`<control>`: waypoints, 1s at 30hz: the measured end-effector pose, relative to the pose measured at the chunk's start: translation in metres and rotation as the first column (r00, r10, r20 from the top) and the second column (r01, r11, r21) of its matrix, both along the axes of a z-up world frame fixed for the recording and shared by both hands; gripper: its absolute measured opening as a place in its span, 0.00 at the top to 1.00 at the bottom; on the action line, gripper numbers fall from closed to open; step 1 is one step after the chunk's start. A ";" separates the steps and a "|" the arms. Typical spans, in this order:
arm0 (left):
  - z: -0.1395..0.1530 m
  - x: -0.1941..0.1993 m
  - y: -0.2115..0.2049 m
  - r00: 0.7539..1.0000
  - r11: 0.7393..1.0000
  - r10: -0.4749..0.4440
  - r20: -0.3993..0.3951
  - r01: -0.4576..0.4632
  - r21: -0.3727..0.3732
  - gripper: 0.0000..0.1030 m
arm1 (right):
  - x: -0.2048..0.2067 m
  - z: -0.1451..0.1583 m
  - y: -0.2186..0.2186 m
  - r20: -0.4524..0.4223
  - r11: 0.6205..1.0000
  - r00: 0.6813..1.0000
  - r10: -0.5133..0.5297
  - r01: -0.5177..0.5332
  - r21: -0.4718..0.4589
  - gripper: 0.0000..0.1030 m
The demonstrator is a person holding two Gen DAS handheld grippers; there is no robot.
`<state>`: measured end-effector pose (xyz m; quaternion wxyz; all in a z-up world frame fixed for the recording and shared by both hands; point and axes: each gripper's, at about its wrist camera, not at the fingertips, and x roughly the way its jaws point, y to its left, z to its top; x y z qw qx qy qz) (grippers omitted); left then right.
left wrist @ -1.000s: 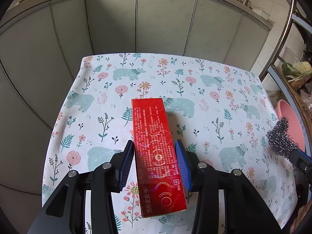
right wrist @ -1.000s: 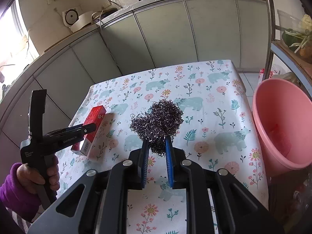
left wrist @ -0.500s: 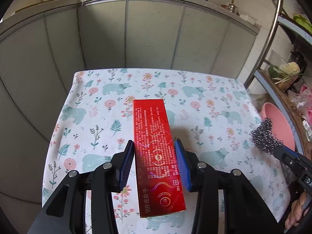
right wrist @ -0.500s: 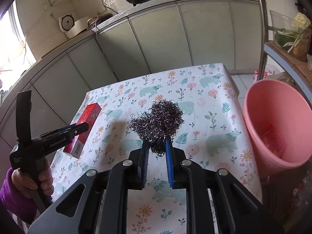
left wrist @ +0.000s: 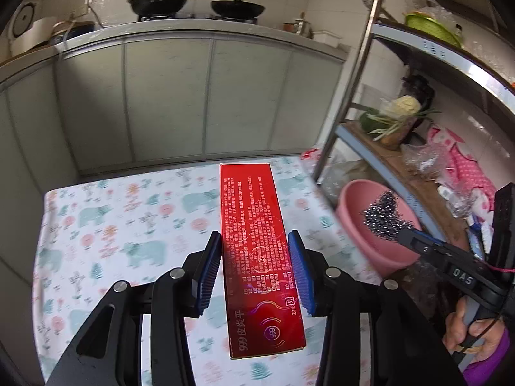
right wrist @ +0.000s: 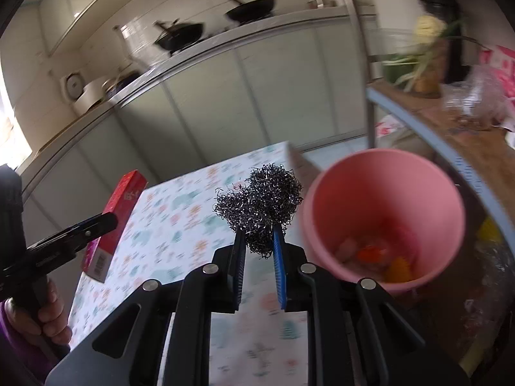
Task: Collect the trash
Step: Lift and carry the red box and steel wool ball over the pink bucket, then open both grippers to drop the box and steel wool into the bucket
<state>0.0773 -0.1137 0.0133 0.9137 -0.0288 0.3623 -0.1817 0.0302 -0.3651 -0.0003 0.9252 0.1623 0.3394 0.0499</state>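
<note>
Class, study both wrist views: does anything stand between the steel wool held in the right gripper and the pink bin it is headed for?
Nothing visible does. The right gripper holds the steel wool in the air just left of the pink bin's open rim. The red box, in the left gripper, is off to the other side.

The bin [right wrist: 383,212] stands off the table's [right wrist: 180,225] right edge, below a shelf [right wrist: 476,148]. The box [left wrist: 257,244] and scourer [right wrist: 260,202] hang above the table; cabinets [left wrist: 167,96] lie behind it.
</note>
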 end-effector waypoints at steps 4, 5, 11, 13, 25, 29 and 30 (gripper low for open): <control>0.004 0.007 -0.040 0.997 0.996 -0.081 0.004 0.082 -0.032 0.59 | -0.002 -0.002 -0.032 0.002 0.996 0.996 -0.085 0.085 0.003 0.84; 0.004 0.009 -0.050 0.995 0.994 -0.102 0.002 0.102 -0.033 0.59 | -0.003 -0.003 -0.040 0.002 0.994 0.994 -0.106 0.106 -0.002 0.84; -0.007 0.020 -0.116 0.976 0.976 -0.219 -0.022 0.218 -0.009 0.59 | -0.004 -0.018 -0.071 -0.022 0.986 0.985 -0.169 0.169 -0.009 0.84; -0.011 0.023 -0.133 0.970 0.970 -0.242 -0.031 0.242 -0.011 0.59 | -0.003 -0.024 -0.076 -0.035 0.984 0.983 -0.178 0.178 -0.009 0.84; -0.044 0.055 -0.213 0.941 0.946 -0.324 -0.101 0.323 -0.029 0.59 | 0.012 -0.051 -0.099 -0.091 0.975 0.971 -0.221 0.218 -0.044 0.83; -0.054 0.061 -0.230 0.933 0.940 -0.341 -0.112 0.341 -0.019 0.59 | 0.016 -0.059 -0.105 -0.108 0.973 0.967 -0.230 0.226 -0.049 0.83; -0.056 0.062 -0.232 0.932 0.939 -0.344 -0.116 0.344 -0.016 0.59 | 0.017 -0.061 -0.106 -0.111 0.973 0.967 -0.231 0.227 -0.046 0.83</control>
